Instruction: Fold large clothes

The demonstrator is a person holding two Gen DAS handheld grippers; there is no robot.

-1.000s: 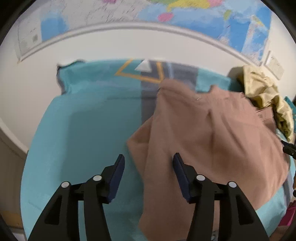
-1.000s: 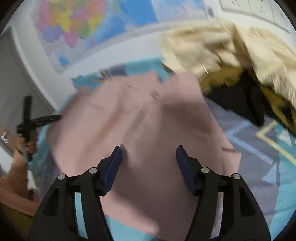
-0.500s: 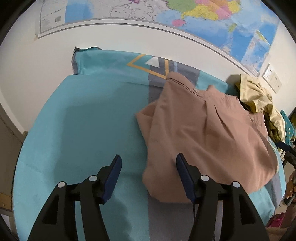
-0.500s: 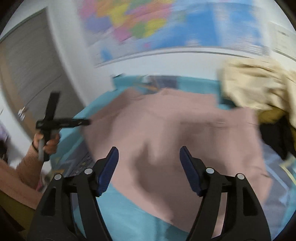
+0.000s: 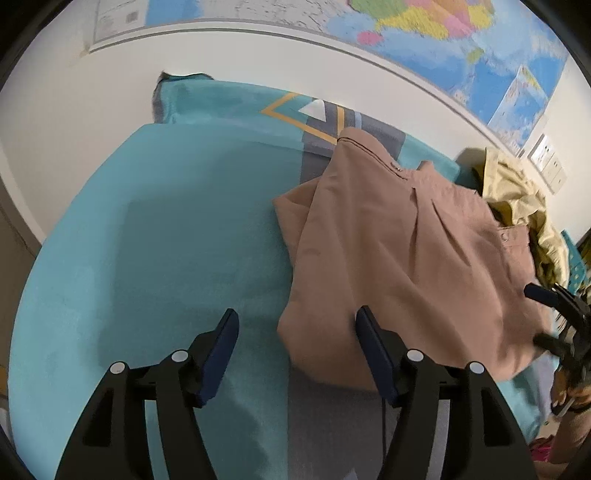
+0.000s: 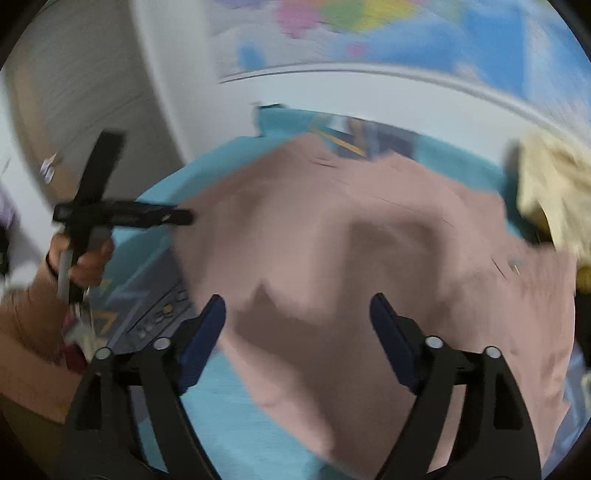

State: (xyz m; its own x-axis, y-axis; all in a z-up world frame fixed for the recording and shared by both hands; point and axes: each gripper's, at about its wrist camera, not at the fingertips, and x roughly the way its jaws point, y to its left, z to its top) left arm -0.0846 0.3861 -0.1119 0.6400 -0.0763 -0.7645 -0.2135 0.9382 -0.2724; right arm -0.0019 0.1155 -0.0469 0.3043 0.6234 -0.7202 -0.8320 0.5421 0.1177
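Note:
A pinkish-brown garment [image 5: 399, 251] lies folded on the teal bed sheet [image 5: 166, 240]. My left gripper [image 5: 297, 317] hovers over its near left corner. Its jaws are opening, and its pads touch no cloth. In the right wrist view, which is blurred, the same garment [image 6: 351, 240] spreads below my right gripper [image 6: 295, 301]. Those jaws are opening wide, with nothing pressed between them. The left gripper [image 6: 122, 216] shows at the left of that view, held by a hand [image 6: 81, 258]. The right gripper [image 5: 554, 306] shows at the right edge of the left wrist view.
A heap of cream and mustard clothes [image 5: 517, 199] lies at the garment's far right side, against the wall. A world map [image 5: 424, 33] hangs on the white wall behind the bed. A door [image 6: 85, 85] stands at the left. Bare teal sheet lies left of the garment.
The left gripper has drawn back from the garment, which now lies flat and folded. The right gripper has rolled and swung left, bringing the left gripper and hand into view. Both jaws stand wider.

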